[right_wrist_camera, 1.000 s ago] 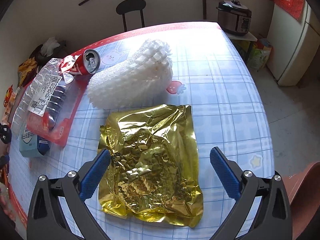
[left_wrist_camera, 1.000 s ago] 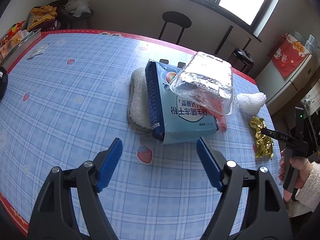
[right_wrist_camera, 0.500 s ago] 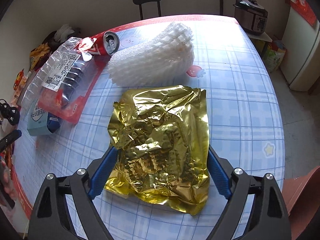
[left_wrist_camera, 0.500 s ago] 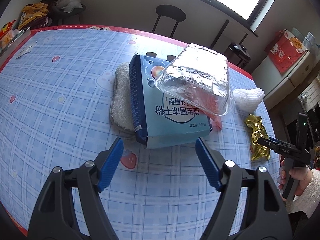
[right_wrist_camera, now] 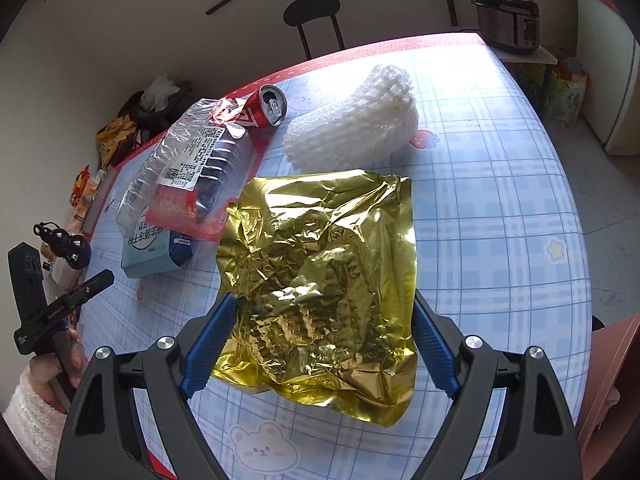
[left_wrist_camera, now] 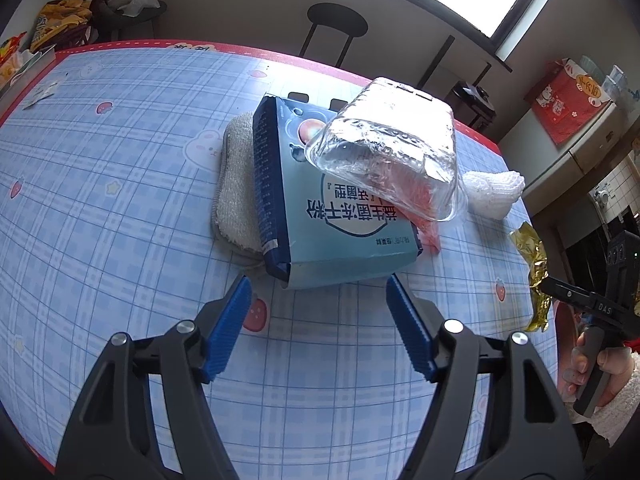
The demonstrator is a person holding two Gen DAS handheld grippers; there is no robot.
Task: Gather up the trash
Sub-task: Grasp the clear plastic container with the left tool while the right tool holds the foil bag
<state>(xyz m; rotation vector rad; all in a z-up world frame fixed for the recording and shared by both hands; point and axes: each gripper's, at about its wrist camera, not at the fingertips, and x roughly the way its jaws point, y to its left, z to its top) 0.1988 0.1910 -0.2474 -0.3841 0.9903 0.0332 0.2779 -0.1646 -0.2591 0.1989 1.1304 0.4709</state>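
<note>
A crumpled gold foil bag lies flat on the table; my right gripper is open with its blue fingers on either side of the bag's near half. The bag also shows at the right edge of the left wrist view. My left gripper is open and empty, just short of a light blue box. A clear plastic container lies on the box, with red packaging under it. White foam netting and a red can lie beyond the bag.
A beige cloth lies under the box's left side. The checked tablecloth has a red border. A stool stands behind the table. A cooker sits on a side table. Snack bags are piled at far left.
My right gripper has moved forward, so the gold bag now lies between its fingers. My left gripper has moved closer to the blue box. Both stay open.
</note>
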